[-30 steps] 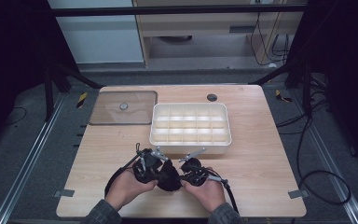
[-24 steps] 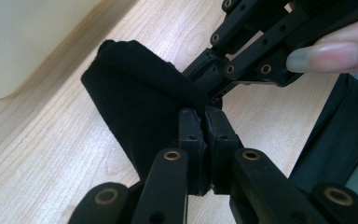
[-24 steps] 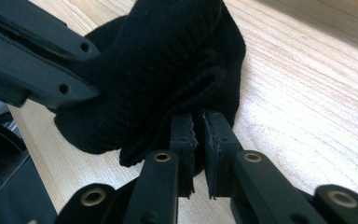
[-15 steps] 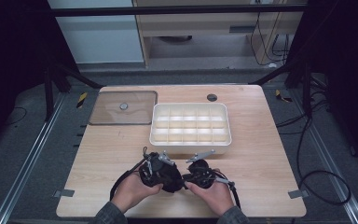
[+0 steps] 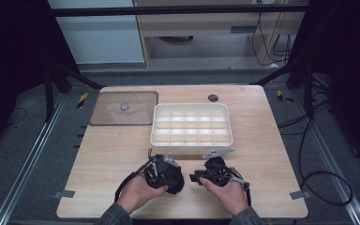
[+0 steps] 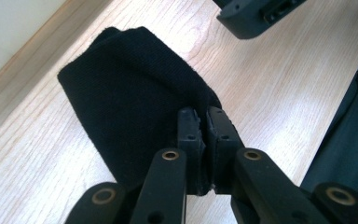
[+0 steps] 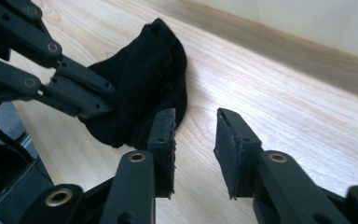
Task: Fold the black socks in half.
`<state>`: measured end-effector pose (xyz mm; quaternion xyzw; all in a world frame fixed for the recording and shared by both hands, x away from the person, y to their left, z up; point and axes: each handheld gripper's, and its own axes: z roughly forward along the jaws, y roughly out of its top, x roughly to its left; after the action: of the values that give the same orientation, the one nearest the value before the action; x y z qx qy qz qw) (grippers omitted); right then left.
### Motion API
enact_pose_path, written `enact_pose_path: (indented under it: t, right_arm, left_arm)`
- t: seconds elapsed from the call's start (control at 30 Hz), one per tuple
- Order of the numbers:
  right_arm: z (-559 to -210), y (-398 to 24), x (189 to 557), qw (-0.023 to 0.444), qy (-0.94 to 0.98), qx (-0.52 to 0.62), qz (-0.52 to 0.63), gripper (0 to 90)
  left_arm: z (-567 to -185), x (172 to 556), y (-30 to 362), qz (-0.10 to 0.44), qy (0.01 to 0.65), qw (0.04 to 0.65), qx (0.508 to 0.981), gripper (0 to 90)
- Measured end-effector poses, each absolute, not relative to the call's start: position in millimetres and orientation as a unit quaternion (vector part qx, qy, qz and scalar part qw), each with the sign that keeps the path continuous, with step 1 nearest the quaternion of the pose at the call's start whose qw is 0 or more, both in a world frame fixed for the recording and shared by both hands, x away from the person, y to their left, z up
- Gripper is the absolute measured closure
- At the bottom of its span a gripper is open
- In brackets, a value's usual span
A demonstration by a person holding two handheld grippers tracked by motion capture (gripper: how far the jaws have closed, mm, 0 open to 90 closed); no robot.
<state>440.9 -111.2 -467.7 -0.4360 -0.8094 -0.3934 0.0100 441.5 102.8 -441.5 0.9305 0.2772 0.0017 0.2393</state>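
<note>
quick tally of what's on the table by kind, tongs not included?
Black sock: 1
White divided tray: 1
Clear lid with knob: 1
Small dark round disc: 1
Total: 4

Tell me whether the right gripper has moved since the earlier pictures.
Yes. The right gripper has drawn rightward, away from the black sock, judged against the white compartment tray; its jaws stand open.

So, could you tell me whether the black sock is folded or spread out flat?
Folded: the black sock sits bunched in a doubled-over bundle on the table, one edge pinched in the left gripper.
</note>
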Motion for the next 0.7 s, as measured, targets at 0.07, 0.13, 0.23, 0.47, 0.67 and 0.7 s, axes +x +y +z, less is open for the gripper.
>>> enact_pose_path:
  t: [0.07, 0.13, 0.23, 0.47, 0.67, 0.7]
  right_arm:
    - [-466.8, -113.6, 441.0, 0.008, -0.807, -0.437, -0.396, 71.9]
    - [-466.0, -115.9, 441.2, 0.007, -0.805, -0.439, -0.400, 73.8]
    - [-465.5, -118.6, 441.7, 0.004, -0.801, -0.442, -0.405, 76.5]
    - [-464.3, -124.0, 441.5, -0.001, -0.798, -0.444, -0.407, 76.8]
    - [-463.8, -132.2, 442.4, -0.004, -0.793, -0.453, -0.407, 77.1]
    - [-463.4, -132.8, 442.8, -0.003, -0.792, -0.453, -0.410, 77.1]
  left_arm:
    - [-441.7, 441.6, 101.7, 0.002, 0.277, 0.241, 0.930, 84.8]
    - [-441.9, 441.8, 101.3, 0.002, 0.278, 0.242, 0.930, 84.5]
    - [-442.6, 442.1, 101.4, 0.002, 0.281, 0.244, 0.928, 84.4]
    - [-443.5, 442.6, 98.1, 0.003, 0.282, 0.247, 0.927, 84.4]
    - [-445.3, 442.5, 90.5, -0.001, 0.278, 0.249, 0.928, 84.5]
    - [-445.6, 442.2, 89.0, -0.001, 0.277, 0.249, 0.928, 84.5]
